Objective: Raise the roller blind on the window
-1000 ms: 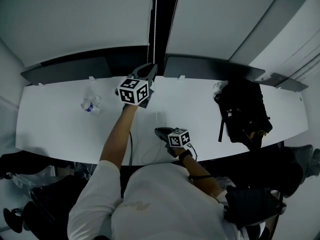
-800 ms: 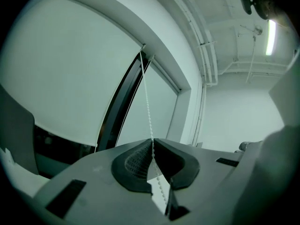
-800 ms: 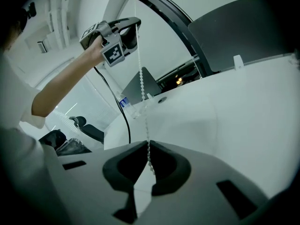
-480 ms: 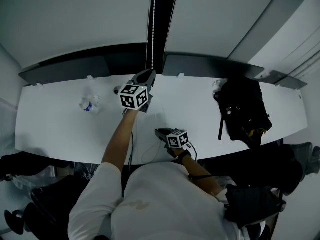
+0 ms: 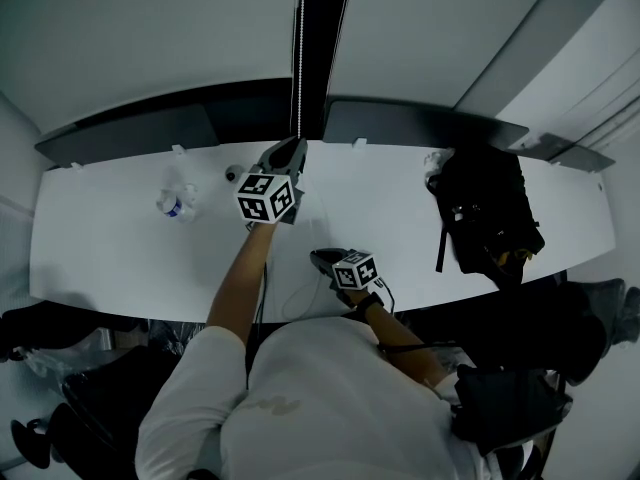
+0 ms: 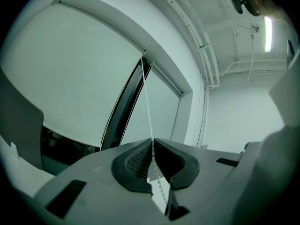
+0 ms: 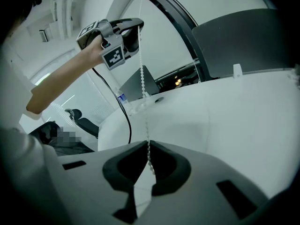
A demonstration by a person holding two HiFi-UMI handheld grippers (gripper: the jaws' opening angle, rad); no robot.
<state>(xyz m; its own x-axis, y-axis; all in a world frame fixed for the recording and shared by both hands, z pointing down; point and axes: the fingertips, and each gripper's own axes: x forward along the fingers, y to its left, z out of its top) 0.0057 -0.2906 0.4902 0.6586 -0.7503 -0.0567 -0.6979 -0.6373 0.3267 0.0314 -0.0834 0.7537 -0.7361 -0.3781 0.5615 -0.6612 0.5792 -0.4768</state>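
You've got your left gripper [image 6: 151,142] clenched on the thin white bead chain [image 6: 146,97], and your right gripper [image 7: 148,144] pinches it lower down, centre frame. The pale grey roller blind [image 5: 150,38] fills the upper left.

White table [image 5: 120,258]: water bottle [image 5: 172,206] left, black backpack [image 5: 487,218] right.

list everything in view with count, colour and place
roller blind: 2, pale grey, over window behind table
bead chain: 1, white, hanging between the blinds
table: 1, white, below window
water bottle: 1, clear with blue label, table's left part
backpack: 1, black, table's right part
chair back: 2, dark grey, table's far edge
left hand-held gripper: 1, grey, shut on bead chain
right hand-held gripper: 1, grey, shut on bead chain lower down
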